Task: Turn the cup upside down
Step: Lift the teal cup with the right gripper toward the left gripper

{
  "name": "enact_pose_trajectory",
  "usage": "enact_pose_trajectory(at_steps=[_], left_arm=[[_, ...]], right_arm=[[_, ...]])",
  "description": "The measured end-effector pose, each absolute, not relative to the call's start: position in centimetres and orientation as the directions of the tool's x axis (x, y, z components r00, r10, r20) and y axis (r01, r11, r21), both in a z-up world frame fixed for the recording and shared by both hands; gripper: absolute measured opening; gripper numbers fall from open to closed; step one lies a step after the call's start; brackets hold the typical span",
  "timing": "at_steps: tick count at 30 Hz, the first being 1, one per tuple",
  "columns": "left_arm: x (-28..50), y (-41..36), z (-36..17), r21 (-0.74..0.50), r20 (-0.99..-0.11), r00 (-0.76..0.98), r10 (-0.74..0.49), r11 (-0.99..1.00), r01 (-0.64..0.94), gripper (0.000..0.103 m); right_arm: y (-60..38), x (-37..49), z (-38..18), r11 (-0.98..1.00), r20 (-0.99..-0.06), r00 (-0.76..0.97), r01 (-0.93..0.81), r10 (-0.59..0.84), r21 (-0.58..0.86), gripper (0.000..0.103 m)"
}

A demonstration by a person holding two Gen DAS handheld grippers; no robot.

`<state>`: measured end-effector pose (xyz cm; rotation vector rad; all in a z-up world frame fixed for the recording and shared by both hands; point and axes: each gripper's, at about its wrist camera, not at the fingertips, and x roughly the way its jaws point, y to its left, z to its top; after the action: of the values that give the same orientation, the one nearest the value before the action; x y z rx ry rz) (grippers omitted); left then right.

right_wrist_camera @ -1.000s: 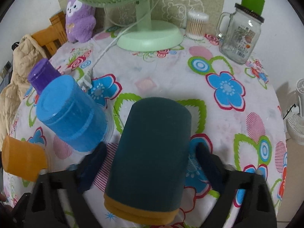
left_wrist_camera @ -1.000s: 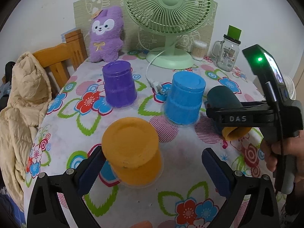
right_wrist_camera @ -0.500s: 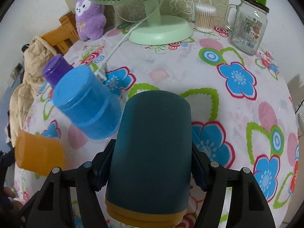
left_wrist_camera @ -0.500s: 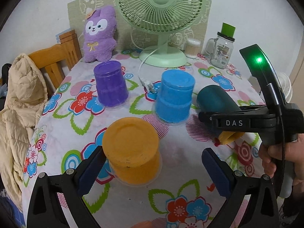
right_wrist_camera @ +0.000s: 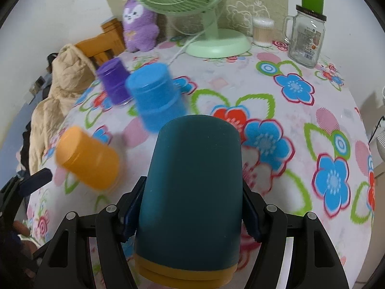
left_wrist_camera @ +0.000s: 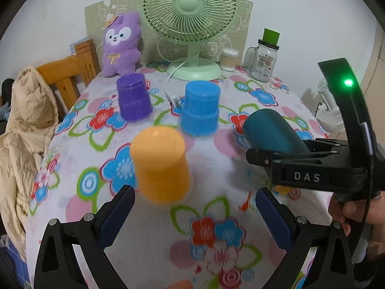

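A dark teal cup (right_wrist_camera: 192, 187) with an orange rim is clamped, tilted, between the right gripper's (right_wrist_camera: 192, 214) fingers. The left gripper (left_wrist_camera: 192, 213) is held wide open and empty near an upturned orange cup (left_wrist_camera: 160, 166) on the floral tablecloth (left_wrist_camera: 216, 228).

A worktop (left_wrist_camera: 79, 159) covered with a flowered cloth is seen, and at its far edge a green desk fan (left_wrist_camera: 191, 19), a purple plush rabbit (left_wrist_camera: 121, 45), a glass handled jar (left_wrist_camera: 264, 60) with a green piece on its lid, and what may be a tub of cotton swabs (left_wrist_camera: 228, 59) are lined up near the wall. A wooden chair (left_wrist_camera: 69, 72) is placed at the left side, and a beige padded jacket (left_wrist_camera: 26, 125) is draped beside it. A small white fan (left_wrist_camera: 330, 107) is glimpsed beyond the right edge.
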<state>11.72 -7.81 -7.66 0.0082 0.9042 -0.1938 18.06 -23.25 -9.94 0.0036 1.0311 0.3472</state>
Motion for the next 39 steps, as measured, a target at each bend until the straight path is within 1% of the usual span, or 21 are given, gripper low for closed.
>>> enact_pose_trajectory(at_steps=[6,13,17,24,27,30,32,36,39], left_arm=[[7.7,-5.6,-8.4,-0.111,-0.799,0.580,-0.160,0.987,0.119,0.101],[3.3,-2.7,-10.2,-0.133,-0.834,0.534,-0.134,0.990,0.042,0.101],[2.2,-1.8,-10.6,-0.123,-0.842,0.528,-0.113,0.992,0.017,0.101],[2.1,-1.3,-10.3,-0.119,-0.832,0.544,-0.113,0.993,0.023,0.101],[2.4,-1.6,-10.2,-0.120,-0.830,0.546,-0.118,0.992,0.031,0.101],[2.7,-1.8,-10.2,-0.122,-0.829,0.545,-0.124,0.992,0.040,0.101],[2.8,-2.0,-10.2,-0.122,-0.830,0.544,-0.125,0.992,0.042,0.101],[2.9,-2.6,-10.0,-0.124,-0.829,0.544,-0.132,0.991,0.052,0.101],[2.9,-3.2,-9.6,-0.125,-0.825,0.548,-0.139,0.990,0.064,0.101]], right_arm=[[-21.3,13.8,-9.7,0.936,-0.826,0.470,-0.303,0.312,0.181,0.072],[-18.0,10.1,-11.8,0.925,-0.838,0.425,-0.307,0.342,0.222,0.072],[-16.7,9.0,-12.3,0.926,-0.844,0.422,-0.315,0.331,0.206,0.071],[-16.7,8.7,-11.4,0.941,-0.841,0.462,-0.303,0.283,0.151,0.070],[-17.1,8.6,-11.3,0.940,-0.840,0.456,-0.299,0.293,0.166,0.071],[-17.7,8.5,-10.9,0.937,-0.836,0.449,-0.289,0.315,0.198,0.074],[-18.2,8.4,-10.4,0.926,-0.820,0.449,-0.290,0.354,0.241,0.082],[-19.3,7.9,-9.1,0.895,-0.778,0.450,-0.302,0.438,0.328,0.083],[-19.9,7.7,-8.3,0.890,-0.771,0.457,-0.321,0.445,0.324,0.083]])
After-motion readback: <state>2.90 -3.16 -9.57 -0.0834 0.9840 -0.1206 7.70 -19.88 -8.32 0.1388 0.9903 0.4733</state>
